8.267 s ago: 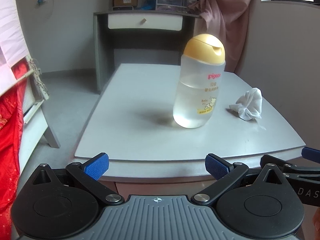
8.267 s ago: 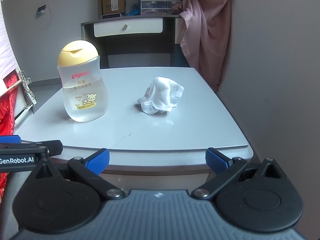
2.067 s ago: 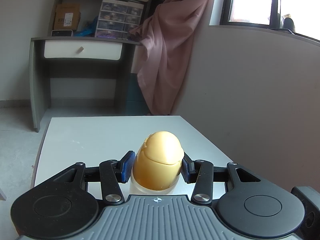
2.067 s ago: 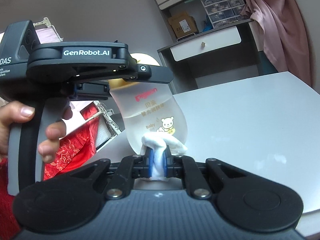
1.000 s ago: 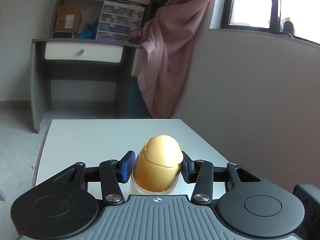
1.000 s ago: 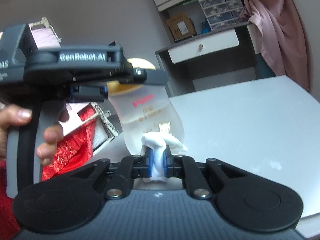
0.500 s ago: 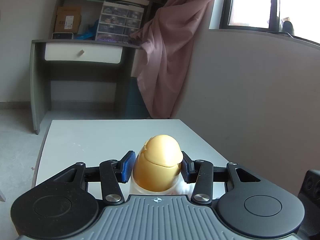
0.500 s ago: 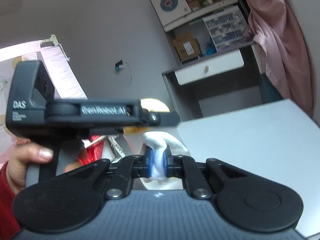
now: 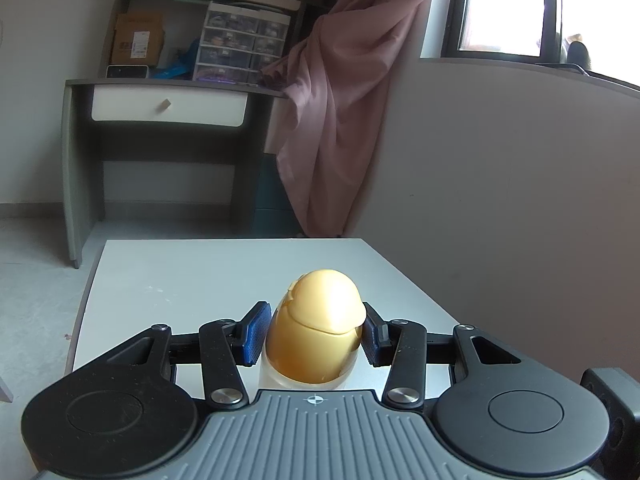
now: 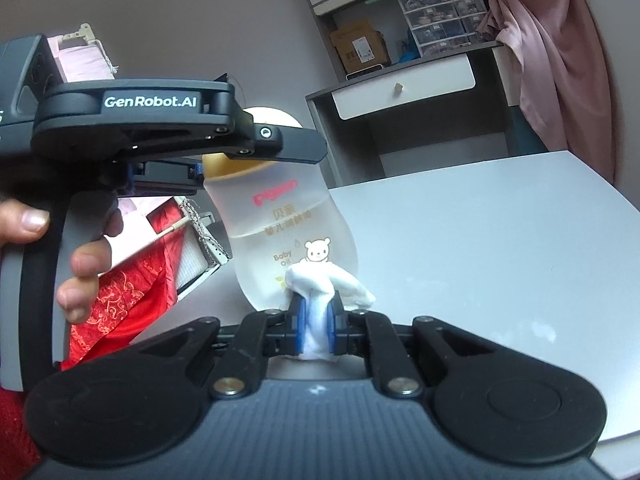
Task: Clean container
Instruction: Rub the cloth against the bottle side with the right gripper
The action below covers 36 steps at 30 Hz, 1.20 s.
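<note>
Wiping underway: left gripper [image 9: 314, 334] clenches the bottle [image 10: 290, 236] cap; right gripper [image 10: 316, 326] pinches cloth [image 10: 328, 280], seemingly touching its base; next, firm rubbing.

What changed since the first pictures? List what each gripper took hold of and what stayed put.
The left gripper closed on the bottle's cap and lifted the bottle off the table. The right gripper picked up the cloth and brought it against the bottle's lower side. Over the last two seconds both grips stayed shut; the cloth rubbed up and down.
</note>
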Each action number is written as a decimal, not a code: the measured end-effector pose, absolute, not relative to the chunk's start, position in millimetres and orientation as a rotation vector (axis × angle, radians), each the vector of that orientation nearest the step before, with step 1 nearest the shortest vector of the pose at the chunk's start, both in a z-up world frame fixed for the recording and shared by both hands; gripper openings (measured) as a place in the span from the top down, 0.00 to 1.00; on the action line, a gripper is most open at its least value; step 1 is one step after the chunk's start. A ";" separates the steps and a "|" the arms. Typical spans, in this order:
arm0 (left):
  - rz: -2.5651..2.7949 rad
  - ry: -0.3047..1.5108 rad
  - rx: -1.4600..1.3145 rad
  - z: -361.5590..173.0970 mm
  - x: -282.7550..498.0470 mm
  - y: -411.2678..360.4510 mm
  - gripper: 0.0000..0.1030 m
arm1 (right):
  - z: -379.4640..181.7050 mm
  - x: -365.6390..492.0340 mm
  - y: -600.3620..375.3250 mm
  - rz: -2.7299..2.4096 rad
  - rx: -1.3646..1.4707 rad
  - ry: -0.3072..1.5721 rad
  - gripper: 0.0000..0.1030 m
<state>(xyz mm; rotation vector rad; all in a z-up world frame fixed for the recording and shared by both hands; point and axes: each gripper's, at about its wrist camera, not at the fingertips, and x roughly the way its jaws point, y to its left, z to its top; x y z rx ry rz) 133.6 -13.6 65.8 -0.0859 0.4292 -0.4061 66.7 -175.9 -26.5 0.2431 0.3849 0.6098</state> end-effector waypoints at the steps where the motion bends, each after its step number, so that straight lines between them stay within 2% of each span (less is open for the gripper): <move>1: -0.406 0.429 -0.085 66.3 133.4 -14.2 0.54 | -24.9 65.6 -177.0 0.607 0.251 0.376 0.89; 11: -0.407 0.429 -0.086 66.5 133.0 -12.9 0.54 | 8.4 54.6 -185.8 0.625 0.307 0.212 0.89; 26: -0.406 0.426 -0.084 61.4 129.3 -13.3 0.54 | -28.2 71.3 -182.9 0.585 0.273 0.379 0.89; 36: -0.406 0.424 -0.080 55.6 123.9 -11.9 0.54 | -16.6 67.6 -183.7 0.592 0.284 0.332 0.89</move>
